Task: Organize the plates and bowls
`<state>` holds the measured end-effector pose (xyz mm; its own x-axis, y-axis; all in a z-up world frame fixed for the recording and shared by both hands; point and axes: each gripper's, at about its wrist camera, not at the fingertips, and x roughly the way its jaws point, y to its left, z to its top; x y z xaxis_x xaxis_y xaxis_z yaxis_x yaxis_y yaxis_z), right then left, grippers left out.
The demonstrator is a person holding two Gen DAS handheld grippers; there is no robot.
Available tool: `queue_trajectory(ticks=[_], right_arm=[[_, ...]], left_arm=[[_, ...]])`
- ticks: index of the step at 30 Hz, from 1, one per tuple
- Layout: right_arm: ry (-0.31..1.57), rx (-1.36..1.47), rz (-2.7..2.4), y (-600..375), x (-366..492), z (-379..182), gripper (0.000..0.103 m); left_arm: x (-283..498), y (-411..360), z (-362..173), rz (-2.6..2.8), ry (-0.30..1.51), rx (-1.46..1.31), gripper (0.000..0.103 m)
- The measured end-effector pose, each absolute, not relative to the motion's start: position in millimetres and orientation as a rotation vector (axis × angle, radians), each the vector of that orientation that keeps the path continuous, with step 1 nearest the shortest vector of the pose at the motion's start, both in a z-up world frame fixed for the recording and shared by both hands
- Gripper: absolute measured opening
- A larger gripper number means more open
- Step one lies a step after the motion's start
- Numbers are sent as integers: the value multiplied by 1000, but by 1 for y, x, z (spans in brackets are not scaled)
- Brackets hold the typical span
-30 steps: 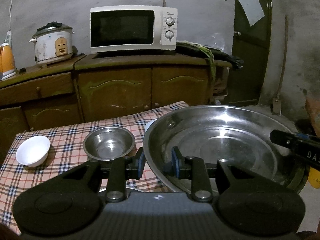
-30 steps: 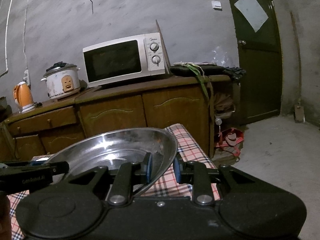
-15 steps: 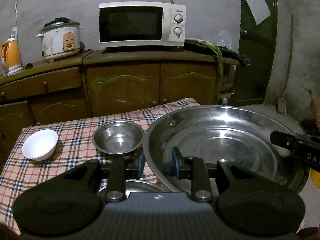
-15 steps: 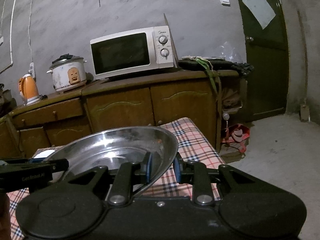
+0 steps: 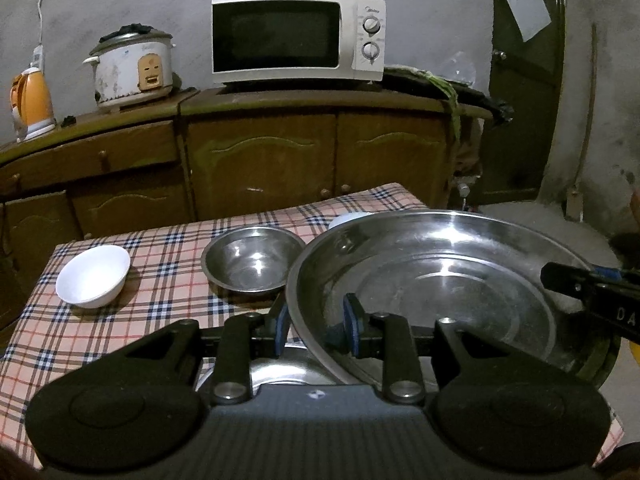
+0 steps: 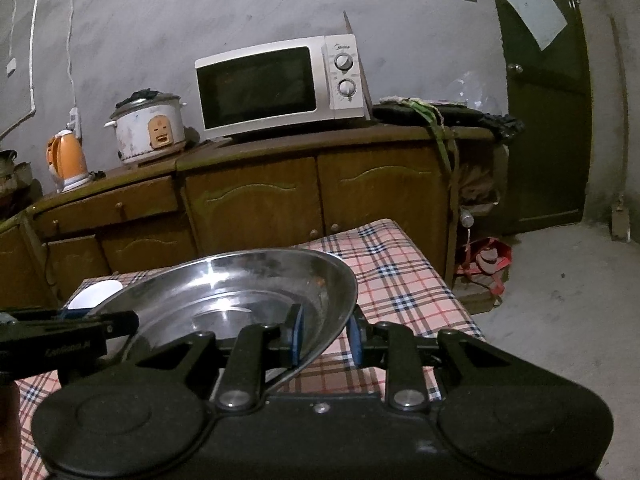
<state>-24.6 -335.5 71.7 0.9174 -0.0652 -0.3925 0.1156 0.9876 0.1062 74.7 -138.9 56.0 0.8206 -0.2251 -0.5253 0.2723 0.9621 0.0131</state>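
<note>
Steel basin (image 5: 448,280) hangs above the right half of the checked counter (image 5: 160,292), carried at two opposite parts of its rim. The left hand-held gripper (image 5: 316,322) is clamped on the near-left rim, one pad outside the wall and one inside. The right hand-held gripper (image 6: 324,334) is clamped on the right rim in the same way. From the left wrist view the basin spreads to the right and away from the left gripper; from the right wrist view it spreads to the left. Being round, it has no long axis, and it tilts only slightly.

Directly under its near-left rim, another steel dish (image 5: 280,368) peeks out on the counter, and this looks like the likely spot for nesting, though how wide that dish is cannot be told. A small steel bowl (image 5: 252,260) stands just beyond the basin's left rim, very close to it. Something white (image 5: 348,219) shows behind the far rim. A white bowl (image 5: 94,276) sits well apart on the far left. The counter's right edge lies under or just past the basin, so room is tight on that side and to the left; straight down seems the freest path.
</note>
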Motion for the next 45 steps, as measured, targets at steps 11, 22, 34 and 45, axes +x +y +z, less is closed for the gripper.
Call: queue_trajectory(ticks=[11, 22, 34, 45], right_arm=[[430, 119, -67, -325, -19, 64, 31], [465, 113, -42, -315, -11, 54, 32], [520, 123, -4, -299, 0, 34, 32], [601, 129, 43, -279, 17, 3, 33]], left_arm=[[75, -129, 50, -241, 569, 94, 29], [77, -121, 44, -214, 592, 96, 29], [82, -105, 31, -179, 626, 104, 30], [88, -83, 9, -143, 694, 113, 30]])
